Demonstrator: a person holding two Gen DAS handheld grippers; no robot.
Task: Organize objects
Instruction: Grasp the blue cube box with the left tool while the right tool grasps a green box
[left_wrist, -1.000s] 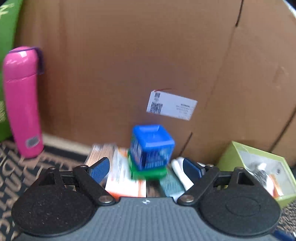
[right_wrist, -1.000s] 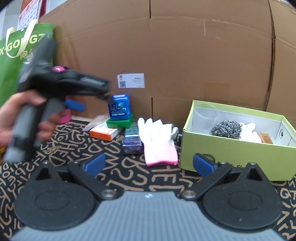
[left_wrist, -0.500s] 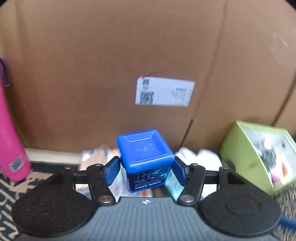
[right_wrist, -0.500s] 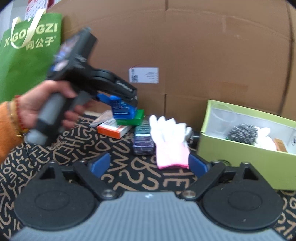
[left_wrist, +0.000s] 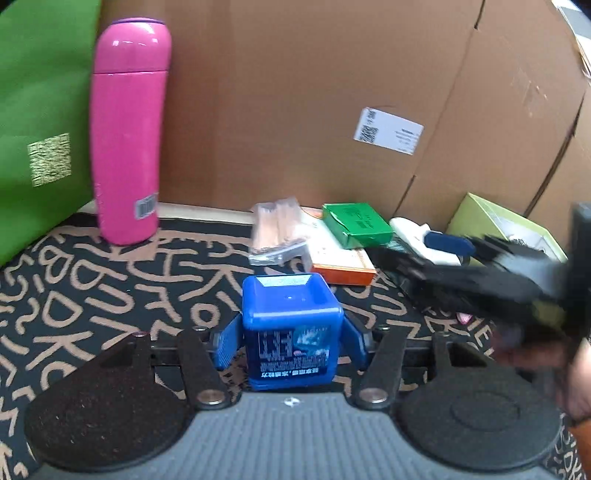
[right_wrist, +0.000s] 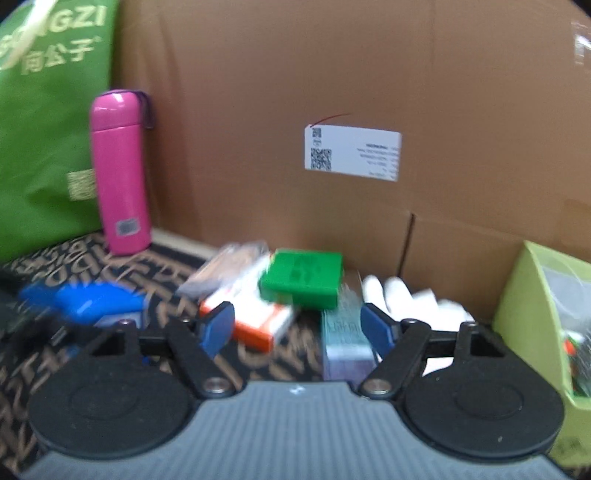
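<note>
My left gripper (left_wrist: 290, 341) is shut on a blue cube-shaped box (left_wrist: 290, 325) and holds it over the patterned mat; it shows blurred at the left of the right wrist view (right_wrist: 98, 304). My right gripper (right_wrist: 297, 326) is open and empty, close in front of a green box (right_wrist: 303, 273) that lies on an orange-and-white box (right_wrist: 255, 321). The same green box (left_wrist: 356, 223) and orange box (left_wrist: 341, 262) show in the left wrist view, with the right gripper (left_wrist: 461, 266) blurred beside them.
A pink bottle (left_wrist: 127, 129) stands by a green bag (left_wrist: 40, 122) at the back left. A clear packet (left_wrist: 275, 230), a purple-teal pack (right_wrist: 345, 339), white gloves (right_wrist: 413, 299) and a lime green box (right_wrist: 543, 314) lie along the cardboard wall (right_wrist: 295, 92).
My left gripper closed on the blue box, lifted it off the green box and carried it back and left. My right gripper moved forward toward the green box.
</note>
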